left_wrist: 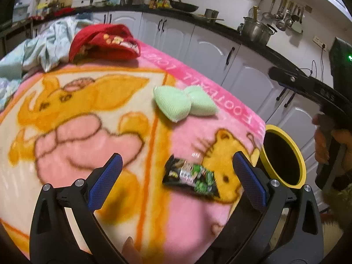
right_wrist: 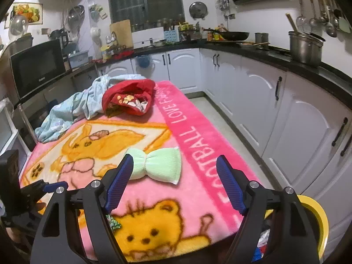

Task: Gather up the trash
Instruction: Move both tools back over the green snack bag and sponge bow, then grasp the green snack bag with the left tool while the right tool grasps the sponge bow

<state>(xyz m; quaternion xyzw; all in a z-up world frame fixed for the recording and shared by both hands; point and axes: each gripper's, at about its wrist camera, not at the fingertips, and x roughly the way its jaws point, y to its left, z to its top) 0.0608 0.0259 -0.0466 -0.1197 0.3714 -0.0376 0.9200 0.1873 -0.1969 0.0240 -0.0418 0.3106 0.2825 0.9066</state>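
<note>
Trash here is a dark snack wrapper [left_wrist: 191, 178] with green print, which lies flat on the pink cartoon blanket [left_wrist: 189, 215] that covers the desk. The wrapper rests on the edge of the yellow bear drawing [left_wrist: 228, 154], near the blanket's corner. In the right wrist view only a small green piece of the wrapper [right_wrist: 114, 222] shows, beside the left finger of that gripper.

The left gripper [left_wrist: 177, 171] hangs over the wrapper with its blue pads spread wide; the wrapper lies between the two fingers in the picture, nearer to the right one, and no pad touches it. The right gripper [right_wrist: 175, 180] is also spread wide and holds nothing; it hovers over the blanket beyond the wrapper. In the left wrist view, the right gripper's black body [left_wrist: 308, 83] and the hand [left_wrist: 325, 145] that holds it appear to the right of the wrapper.

Just past the blanket's corner, to the right of the wrapper, stands a yellow-rimmed bin [left_wrist: 283, 154] with a dark inside. Farther from the wrapper, a pale green bow-shaped cloth [left_wrist: 182, 103] lies on the blanket. Well behind it are a red cap [left_wrist: 103, 41] and a crumpled light blue cloth [left_wrist: 39, 48]. White kitchen cabinets [left_wrist: 209, 50] with a black counter run behind the desk.
</note>
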